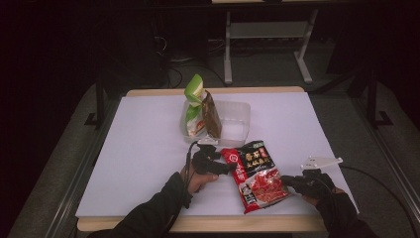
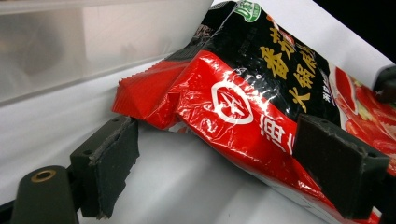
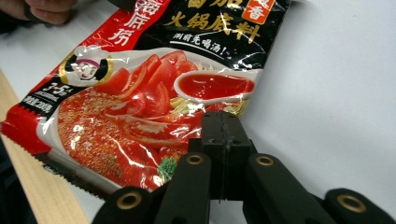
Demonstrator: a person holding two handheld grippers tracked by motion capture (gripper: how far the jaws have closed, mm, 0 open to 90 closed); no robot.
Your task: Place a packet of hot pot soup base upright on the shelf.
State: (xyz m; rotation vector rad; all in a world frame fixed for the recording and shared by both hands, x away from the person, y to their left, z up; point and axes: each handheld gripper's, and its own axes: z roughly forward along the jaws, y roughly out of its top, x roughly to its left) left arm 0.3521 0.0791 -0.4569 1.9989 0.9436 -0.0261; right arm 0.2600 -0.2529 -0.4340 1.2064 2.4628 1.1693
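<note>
soup packet [image 3: 154, 93]: tomato picture, right gripper view

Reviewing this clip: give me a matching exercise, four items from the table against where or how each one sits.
Items
1. red and black foil pouch
2. green and white snack bag
3. clear plastic container
4. left gripper

Places or states
A. stands upright inside the tub, at its left end
B. jaws open, one on each side of a red corner
C. lies on the white sheet near the table's front edge
D. sits mid-table, beyond the pouch, holding two packets

Pairs: 1-C, 2-A, 3-D, 4-B
</note>
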